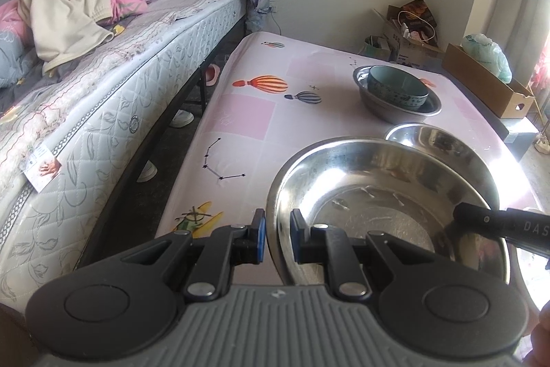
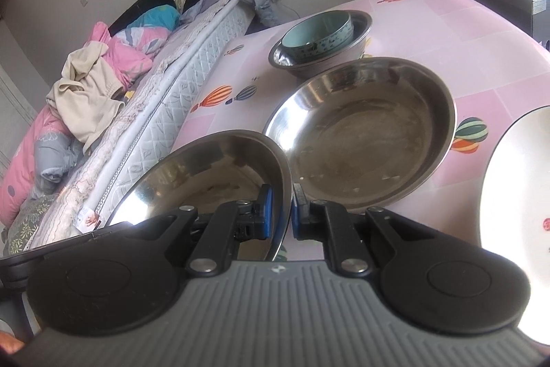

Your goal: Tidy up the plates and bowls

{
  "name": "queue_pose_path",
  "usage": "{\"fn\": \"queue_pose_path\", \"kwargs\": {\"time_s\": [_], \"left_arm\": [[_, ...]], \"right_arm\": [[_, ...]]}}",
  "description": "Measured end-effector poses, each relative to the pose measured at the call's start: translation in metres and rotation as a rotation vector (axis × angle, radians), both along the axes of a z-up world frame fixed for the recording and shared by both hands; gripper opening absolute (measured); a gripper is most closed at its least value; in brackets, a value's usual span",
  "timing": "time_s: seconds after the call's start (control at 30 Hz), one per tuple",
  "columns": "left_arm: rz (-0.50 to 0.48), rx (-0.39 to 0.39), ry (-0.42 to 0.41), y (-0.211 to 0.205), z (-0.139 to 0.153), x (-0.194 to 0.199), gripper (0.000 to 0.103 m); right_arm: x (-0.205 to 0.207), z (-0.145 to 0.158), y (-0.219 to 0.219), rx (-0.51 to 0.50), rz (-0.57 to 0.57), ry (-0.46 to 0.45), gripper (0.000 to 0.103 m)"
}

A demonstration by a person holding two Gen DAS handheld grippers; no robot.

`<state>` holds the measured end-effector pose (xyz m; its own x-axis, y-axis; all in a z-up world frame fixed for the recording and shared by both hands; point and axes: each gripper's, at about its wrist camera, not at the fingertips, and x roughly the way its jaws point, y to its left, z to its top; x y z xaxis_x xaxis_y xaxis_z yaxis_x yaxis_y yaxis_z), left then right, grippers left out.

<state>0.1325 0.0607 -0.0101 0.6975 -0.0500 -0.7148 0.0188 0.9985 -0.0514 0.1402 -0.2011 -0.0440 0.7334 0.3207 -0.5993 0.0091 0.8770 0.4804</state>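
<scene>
Both the left tool (image 1: pixel 277 238) and the right tool (image 2: pixel 282 212) pinch opposite rims of one wide, shallow stainless-steel dish (image 1: pixel 378 195) above the pink patterned worktop (image 1: pixel 247 112), just before a second steel dish (image 2: pixel 364 133), with a teal ceramic bowl (image 2: pixel 318 35) nested in a steel bowl (image 2: pixel 357 36) beyond.

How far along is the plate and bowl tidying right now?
Done: the teal bowl sits nested in a steel bowl. In hand: both the left gripper and right gripper pinch one steel dish by its rim. Left: a second steel dish and a white plate lie unstacked.
</scene>
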Motion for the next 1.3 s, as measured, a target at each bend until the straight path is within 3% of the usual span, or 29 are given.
{"fn": "queue_pose_path", "kwargs": {"time_s": [0.7, 1.3], "left_arm": [[-0.063, 0.027, -0.018, -0.045, 0.007, 0.010, 0.016], [-0.142, 0.059, 0.003, -0.094, -0.002, 0.041, 0.016]], "right_arm": [[-0.004, 0.004, -0.040, 0.032, -0.070, -0.021, 0.011], [0.003, -0.005, -0.086, 0.070, -0.157, -0.020, 0.013]]}}
